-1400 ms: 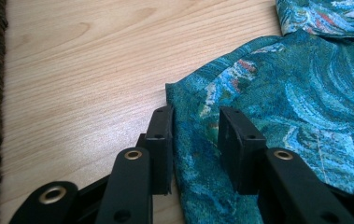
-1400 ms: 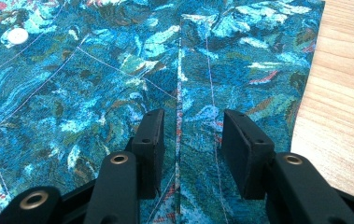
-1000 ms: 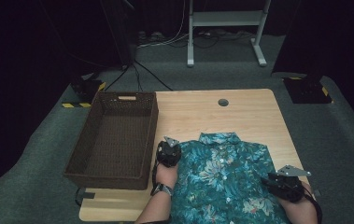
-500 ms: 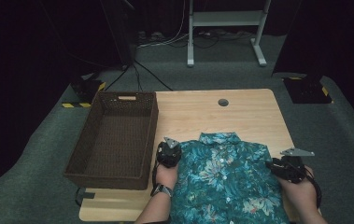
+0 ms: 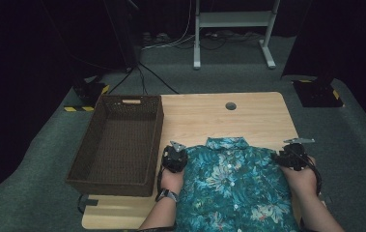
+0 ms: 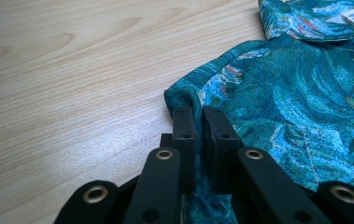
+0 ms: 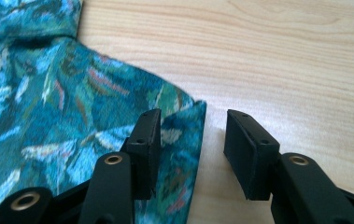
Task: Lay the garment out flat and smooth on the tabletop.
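Your right gripper (image 7: 191,154) has slid up the floral shirt (image 5: 233,186) to its right shoulder corner; jaws just opened wider, straddling the edge, not gripping. Left gripper (image 6: 197,140) holds put, pinching the left shoulder fold. Shirt lies flat on the table (image 5: 195,118) beside the basket (image 5: 115,145). Close right next.

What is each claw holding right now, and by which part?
The left claw pinches the shirt at its shoulder edge. The right claw holds nothing: its jaws straddle the other shoulder corner, open.
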### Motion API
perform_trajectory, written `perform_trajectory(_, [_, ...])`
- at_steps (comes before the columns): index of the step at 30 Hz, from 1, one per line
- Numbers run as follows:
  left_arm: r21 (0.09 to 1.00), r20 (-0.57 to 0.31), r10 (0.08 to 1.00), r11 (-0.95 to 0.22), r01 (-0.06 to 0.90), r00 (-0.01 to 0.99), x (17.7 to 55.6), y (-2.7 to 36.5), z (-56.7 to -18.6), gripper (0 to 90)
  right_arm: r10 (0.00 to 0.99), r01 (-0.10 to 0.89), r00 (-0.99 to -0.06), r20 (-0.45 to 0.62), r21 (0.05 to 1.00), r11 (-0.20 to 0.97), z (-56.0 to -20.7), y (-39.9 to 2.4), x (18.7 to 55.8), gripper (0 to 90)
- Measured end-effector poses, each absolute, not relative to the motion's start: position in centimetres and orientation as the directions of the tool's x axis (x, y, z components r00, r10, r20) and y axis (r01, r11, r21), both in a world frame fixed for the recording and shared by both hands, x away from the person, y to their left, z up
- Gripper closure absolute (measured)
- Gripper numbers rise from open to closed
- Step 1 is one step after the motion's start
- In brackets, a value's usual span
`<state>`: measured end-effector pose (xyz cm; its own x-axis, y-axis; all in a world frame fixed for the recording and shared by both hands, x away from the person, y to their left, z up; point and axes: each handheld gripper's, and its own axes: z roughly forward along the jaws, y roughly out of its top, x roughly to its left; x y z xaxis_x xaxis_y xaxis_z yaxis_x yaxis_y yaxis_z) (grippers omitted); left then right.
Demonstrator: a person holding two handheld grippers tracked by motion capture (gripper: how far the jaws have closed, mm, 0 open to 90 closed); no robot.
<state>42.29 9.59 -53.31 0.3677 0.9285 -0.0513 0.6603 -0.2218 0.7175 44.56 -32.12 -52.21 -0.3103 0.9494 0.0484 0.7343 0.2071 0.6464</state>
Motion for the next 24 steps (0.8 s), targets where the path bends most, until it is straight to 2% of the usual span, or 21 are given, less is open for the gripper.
perform_trajectory(3, [0.708,-0.036,0.927,-0.240,0.664,0.373,42.4,9.5,-53.2,85.0,0.939,0.730,-0.344,0.020,0.634,0.254,-52.1,-31.5,44.7,66.1])
perform_trajectory(7, [0.703,-0.053,0.928,-0.229,0.674,0.370,42.5,9.5,-53.1,86.6,0.925,0.718,-0.381,0.006,0.632,0.292,-52.1,-30.7,44.5,85.8])
perform_trajectory(15, [0.724,-0.046,0.930,-0.221,0.654,0.365,43.8,9.7,-50.8,87.2,0.920,0.685,-0.391,-0.044,0.654,0.322,-50.8,-30.3,44.4,87.3])
perform_trajectory(24, [0.801,-0.051,0.925,-0.187,0.568,0.377,45.8,9.1,-45.7,87.2,0.925,0.604,-0.363,-0.111,0.728,0.325,-45.9,-30.7,45.0,87.3])
